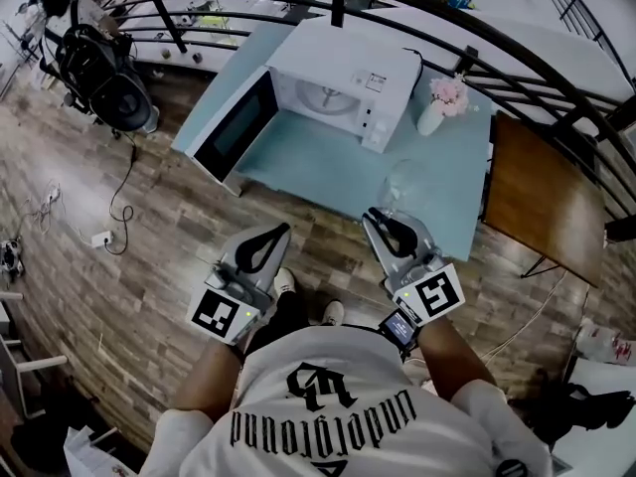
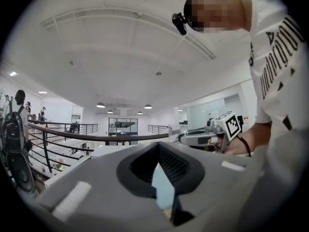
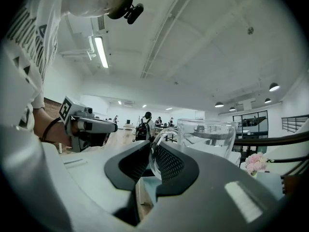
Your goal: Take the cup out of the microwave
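The white microwave (image 1: 343, 92) stands on a light blue table (image 1: 298, 157) with its door (image 1: 236, 127) swung open to the left; only the glass turntable shows inside. A clear glass cup (image 1: 397, 189) hangs over the table's near edge. My right gripper (image 1: 376, 217) is shut on its handle. In the right gripper view the handle loop (image 3: 153, 159) sits between the jaws and the cup body (image 3: 206, 137) rises just beyond them. My left gripper (image 1: 281, 231) hovers over the wooden floor in front of the table, jaws together, holding nothing (image 2: 158, 164).
A white vase of pink flowers (image 1: 442, 102) stands right of the microwave. A brown table (image 1: 542, 197) adjoins on the right. Dark curved railings (image 1: 417, 8) run behind. A black chair with a bag (image 1: 104, 73) and a floor cable (image 1: 119, 202) lie to the left.
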### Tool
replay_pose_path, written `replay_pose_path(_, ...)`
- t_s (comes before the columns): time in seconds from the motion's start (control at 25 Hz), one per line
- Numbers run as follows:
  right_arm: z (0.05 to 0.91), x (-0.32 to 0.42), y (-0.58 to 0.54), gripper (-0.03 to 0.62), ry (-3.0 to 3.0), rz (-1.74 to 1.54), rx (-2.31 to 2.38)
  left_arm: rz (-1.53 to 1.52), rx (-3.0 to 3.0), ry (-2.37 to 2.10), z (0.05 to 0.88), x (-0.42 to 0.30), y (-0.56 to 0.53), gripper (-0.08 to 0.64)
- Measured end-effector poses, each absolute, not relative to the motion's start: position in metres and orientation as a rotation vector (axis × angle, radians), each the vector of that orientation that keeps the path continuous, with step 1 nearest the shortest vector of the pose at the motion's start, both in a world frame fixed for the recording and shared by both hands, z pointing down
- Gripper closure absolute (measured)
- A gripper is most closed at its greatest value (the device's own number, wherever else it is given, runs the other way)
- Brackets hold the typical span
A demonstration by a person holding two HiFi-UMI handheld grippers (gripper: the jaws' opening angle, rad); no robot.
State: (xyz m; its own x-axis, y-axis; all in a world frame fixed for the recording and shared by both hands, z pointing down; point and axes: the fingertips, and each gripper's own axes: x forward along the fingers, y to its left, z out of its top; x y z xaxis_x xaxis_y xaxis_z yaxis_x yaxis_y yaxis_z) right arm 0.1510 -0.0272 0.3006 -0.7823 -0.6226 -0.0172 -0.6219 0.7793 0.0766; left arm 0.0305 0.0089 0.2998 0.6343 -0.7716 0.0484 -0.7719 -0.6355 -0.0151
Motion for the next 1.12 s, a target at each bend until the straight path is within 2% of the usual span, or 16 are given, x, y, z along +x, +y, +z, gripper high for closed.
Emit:
replay_pose_path(0.56,0.305,0.181,0.055,0.552,-2.94,-0.12,1.087,0.097,2.871,-1.306,0.3,0.045,0.087,0.511)
replay_pose_path(1.12,0.277,0.122,0.157,0.552,-2.921,-0.22,1.165,0.049,2.974,-1.243,0.285,-0.034,0.178,0.511)
